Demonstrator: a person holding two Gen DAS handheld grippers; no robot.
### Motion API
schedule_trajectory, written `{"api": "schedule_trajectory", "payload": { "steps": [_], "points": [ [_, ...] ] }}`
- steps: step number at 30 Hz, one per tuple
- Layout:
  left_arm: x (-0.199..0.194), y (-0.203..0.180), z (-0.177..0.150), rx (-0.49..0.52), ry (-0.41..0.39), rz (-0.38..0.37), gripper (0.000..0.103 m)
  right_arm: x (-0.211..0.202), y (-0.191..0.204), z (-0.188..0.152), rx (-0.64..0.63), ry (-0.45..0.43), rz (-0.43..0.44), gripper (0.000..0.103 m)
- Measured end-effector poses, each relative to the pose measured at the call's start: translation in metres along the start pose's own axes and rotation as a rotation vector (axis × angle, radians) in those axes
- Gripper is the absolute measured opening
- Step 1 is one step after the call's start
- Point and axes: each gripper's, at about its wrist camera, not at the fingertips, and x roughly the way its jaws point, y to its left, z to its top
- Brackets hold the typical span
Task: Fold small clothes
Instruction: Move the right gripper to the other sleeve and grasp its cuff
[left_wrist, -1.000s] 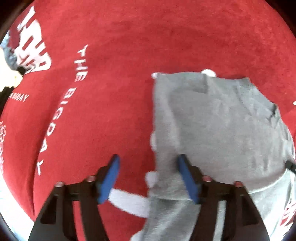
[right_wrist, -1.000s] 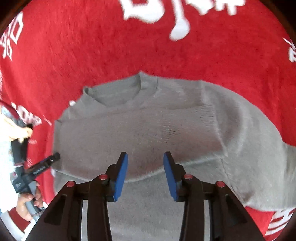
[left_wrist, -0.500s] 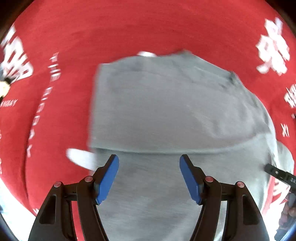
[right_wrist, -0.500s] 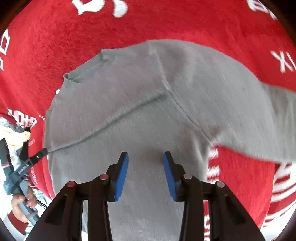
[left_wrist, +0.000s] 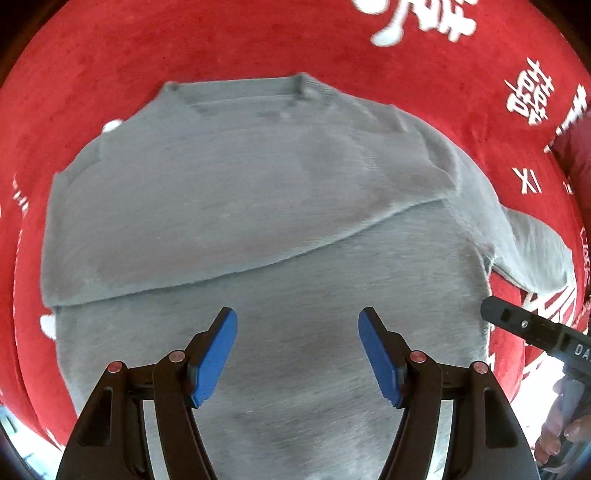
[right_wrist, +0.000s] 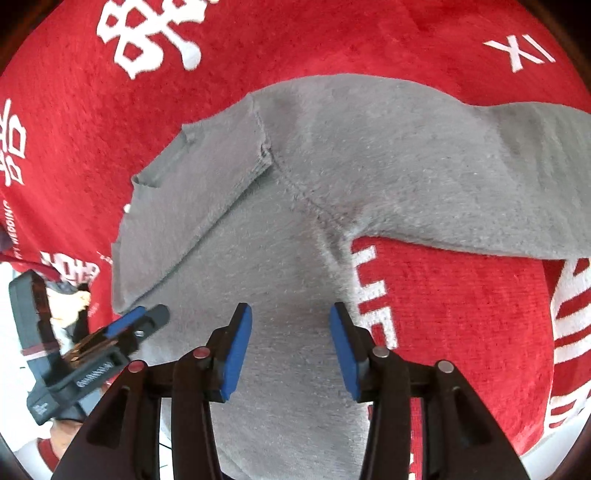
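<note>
Red "XI"-lettered cloth (left_wrist: 258, 40) under grey sweater (left_wrist: 258, 206)

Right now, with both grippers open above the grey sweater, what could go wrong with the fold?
1. One sleeve lies spread out on the red cloth; left so, the fold may come out lopsided.
2. The sleeve already folded over the grey sweater lies loose; a grab through both layers could drag it askew.
3. The left gripper and right gripper hover close together and might collide.
</note>
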Motion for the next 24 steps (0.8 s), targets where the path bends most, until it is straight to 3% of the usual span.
{"api": "schedule_trajectory", "payload": {
  "steps": [5,11,24],
  "points": [
    [0.007,-0.014,0.007,0.007,0.004,0.001,0.069,-0.014,-0.023,0.002,0.036,-0.045,0.031,0.051],
    [0.018,-0.022,0.011,0.021,0.009,0.011,0.069,-0.03,-0.067,0.005,0.168,-0.109,0.088,0.051],
    [0.029,-0.053,0.025,0.052,-0.002,-0.003,0.069,-0.076,-0.162,-0.016,0.451,-0.242,0.113,0.052]
  ]
}}
